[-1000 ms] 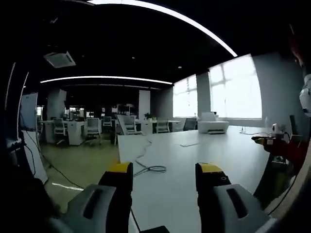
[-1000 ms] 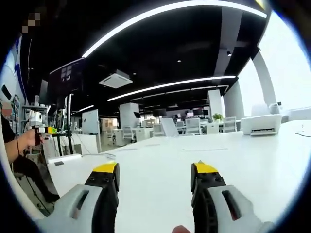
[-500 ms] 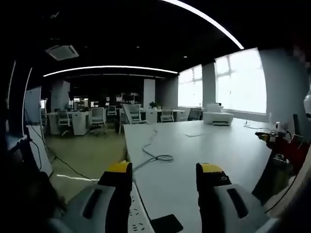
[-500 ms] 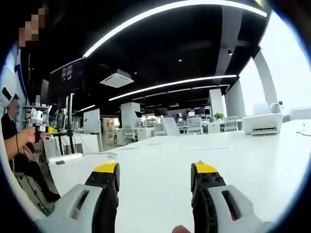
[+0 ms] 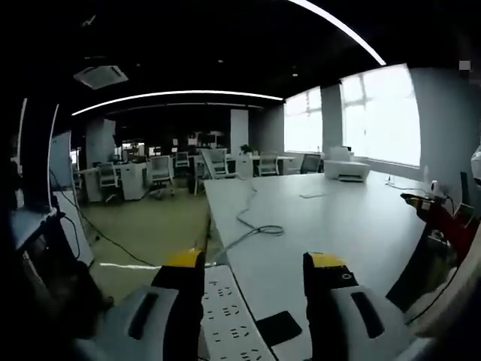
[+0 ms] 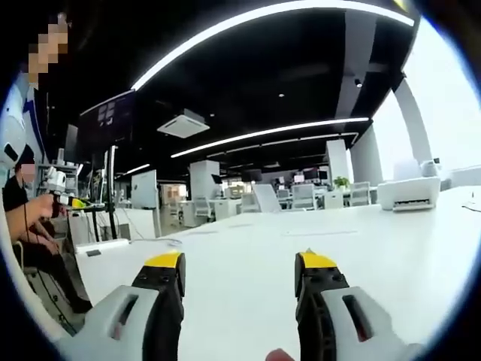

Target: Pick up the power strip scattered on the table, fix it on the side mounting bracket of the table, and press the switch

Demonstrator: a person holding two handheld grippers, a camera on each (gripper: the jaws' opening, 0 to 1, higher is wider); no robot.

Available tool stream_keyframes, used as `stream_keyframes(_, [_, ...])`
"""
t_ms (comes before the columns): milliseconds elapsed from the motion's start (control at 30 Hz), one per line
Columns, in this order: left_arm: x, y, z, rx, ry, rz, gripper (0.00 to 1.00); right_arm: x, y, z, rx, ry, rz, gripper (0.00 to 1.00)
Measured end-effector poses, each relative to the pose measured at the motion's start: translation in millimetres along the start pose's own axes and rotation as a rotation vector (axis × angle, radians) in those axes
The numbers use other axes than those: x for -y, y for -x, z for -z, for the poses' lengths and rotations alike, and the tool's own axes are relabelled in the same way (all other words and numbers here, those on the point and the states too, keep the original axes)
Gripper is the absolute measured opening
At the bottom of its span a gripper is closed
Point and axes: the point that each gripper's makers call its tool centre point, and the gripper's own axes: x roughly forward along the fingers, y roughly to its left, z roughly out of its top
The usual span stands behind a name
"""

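1. Your left gripper (image 5: pixel 253 262) holds its jaws spread apart with nothing between them, poised above the near table (image 5: pixel 353 226) edge.

2. Just beneath those jaws lies the strip (image 5: pixel 225 316), white, its rows of sockets running toward you, with a dark plug (image 5: pixel 278 328) beside it at the edge.

3. A second ago the left gripper view showed barely any of the strip; half a second ago a corner appeared; now its socket face sits between the jaw tips. Your camera has tipped down and swung along the edge, so the strip itself likely has not moved.

4. That suggests you are lining up for the pick, which has not begun.

5. The cable (image 5: pixel 259 228) trails from the edge across the table into a loose loop farther out.

6. Your right gripper (image 6: pixel 239 265) is likewise parted and empty, held level over bare table (image 6: pixel 391 248), its view almost unchanged over the last second.

7. At the left of the right gripper view, a seated person (image 6: pixel 26 226) handles another device.
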Motion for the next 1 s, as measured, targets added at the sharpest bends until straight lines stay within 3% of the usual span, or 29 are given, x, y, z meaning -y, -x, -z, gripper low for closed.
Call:
stream_keyframes(367, [-3.8, 17, 6.0, -0.034, -0.013, -0.035, 0.56, 1, -13, -1.3, -0.003, -0.014, -0.028, 0.54])
stream_keyframes(633, [-17.8, 34, 9.1, -0.044, -0.002, -0.071, 0.56, -7, -30, -7.2, 0.003, -0.015, -0.053, 0.54])
stream_keyframes(1000, [-22.7, 49, 19.7, -0.102, -0.010, -0.077, 0.56, -17, -50, -12.4, 0.004, -0.016, -0.088, 0.54])
